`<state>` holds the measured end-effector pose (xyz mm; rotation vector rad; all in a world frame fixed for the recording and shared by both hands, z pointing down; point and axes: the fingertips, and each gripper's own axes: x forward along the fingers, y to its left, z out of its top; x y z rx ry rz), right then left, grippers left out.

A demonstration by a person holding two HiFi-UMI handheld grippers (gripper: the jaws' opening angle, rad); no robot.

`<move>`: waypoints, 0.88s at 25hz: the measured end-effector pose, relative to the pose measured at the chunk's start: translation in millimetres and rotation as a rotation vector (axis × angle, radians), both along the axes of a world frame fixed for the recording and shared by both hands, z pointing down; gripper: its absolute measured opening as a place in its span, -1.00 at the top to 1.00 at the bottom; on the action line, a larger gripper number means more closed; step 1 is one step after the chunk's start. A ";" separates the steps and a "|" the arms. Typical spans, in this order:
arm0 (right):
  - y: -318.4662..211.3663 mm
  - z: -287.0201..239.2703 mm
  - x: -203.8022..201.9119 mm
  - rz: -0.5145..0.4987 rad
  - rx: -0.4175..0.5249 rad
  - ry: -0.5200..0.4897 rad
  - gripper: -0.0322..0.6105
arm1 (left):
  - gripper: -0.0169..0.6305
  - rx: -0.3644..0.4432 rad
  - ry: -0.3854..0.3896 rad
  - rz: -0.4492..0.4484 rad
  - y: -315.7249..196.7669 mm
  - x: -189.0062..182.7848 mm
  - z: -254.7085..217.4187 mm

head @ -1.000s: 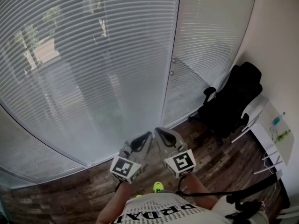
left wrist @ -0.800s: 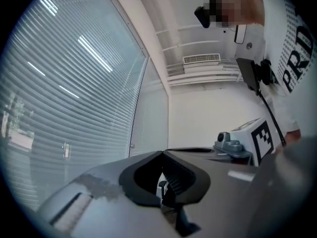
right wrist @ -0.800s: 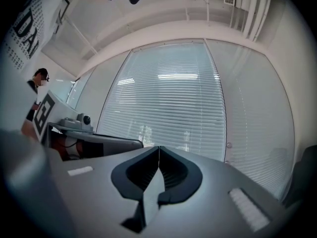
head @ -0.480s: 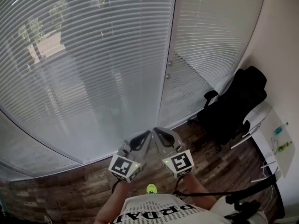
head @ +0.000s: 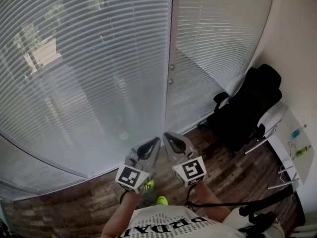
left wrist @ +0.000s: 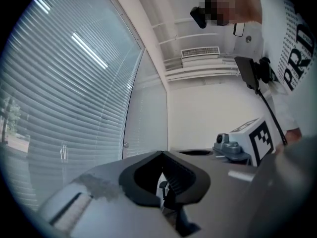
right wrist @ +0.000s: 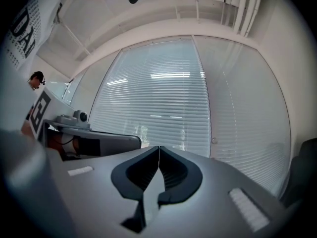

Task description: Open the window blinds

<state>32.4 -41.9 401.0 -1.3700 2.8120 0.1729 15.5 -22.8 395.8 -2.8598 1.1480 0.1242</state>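
Note:
White slatted window blinds (head: pixel 89 73) hang down over tall glass panes, their slats partly tilted so trees and a building show through. A white frame post (head: pixel 169 58) splits them from a second blind panel (head: pixel 218 38). My left gripper (head: pixel 157 142) and right gripper (head: pixel 166 136) are held side by side at chest height, pointing level at the blinds and well short of them. Both are shut with nothing between the jaws. The same blinds fill the left gripper view (left wrist: pixel 64 98) and the right gripper view (right wrist: pixel 158 98).
A black office chair (head: pixel 242 113) stands at the right by the wall, beside a white desk (head: pixel 292 143) with small items on it. The floor is dark wood planks (head: pixel 69 202). A black strap and device hang at my right hip (head: pixel 257 217).
I have moved toward the blinds and slightly right; the frame post has slid left in the head view. Both grippers keep their pose and stay shut.

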 end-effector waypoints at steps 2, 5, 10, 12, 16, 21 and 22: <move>-12.4 4.3 1.0 0.014 -0.013 0.005 0.87 | 0.97 -0.010 0.009 -0.001 -12.3 -2.0 0.2; -32.0 6.3 -2.1 0.020 0.015 0.018 0.87 | 0.97 -0.007 0.024 -0.005 -33.2 -6.5 5.4; -68.3 6.0 -11.0 0.021 0.039 0.046 0.87 | 0.97 0.005 0.084 -0.005 -72.2 -9.6 1.1; -85.9 -1.1 -12.6 0.035 0.059 0.046 0.87 | 0.97 0.014 0.073 0.004 -89.5 -12.6 -1.7; -114.5 2.1 -26.8 0.044 0.066 0.069 0.87 | 0.97 0.029 0.051 0.026 -119.7 -27.5 8.1; -148.0 7.3 -37.4 0.069 0.054 0.069 0.88 | 0.97 0.032 0.070 0.033 -150.7 -41.1 10.5; -154.1 11.4 -38.5 0.079 0.051 0.066 0.88 | 0.97 0.032 0.075 0.037 -155.7 -43.6 14.7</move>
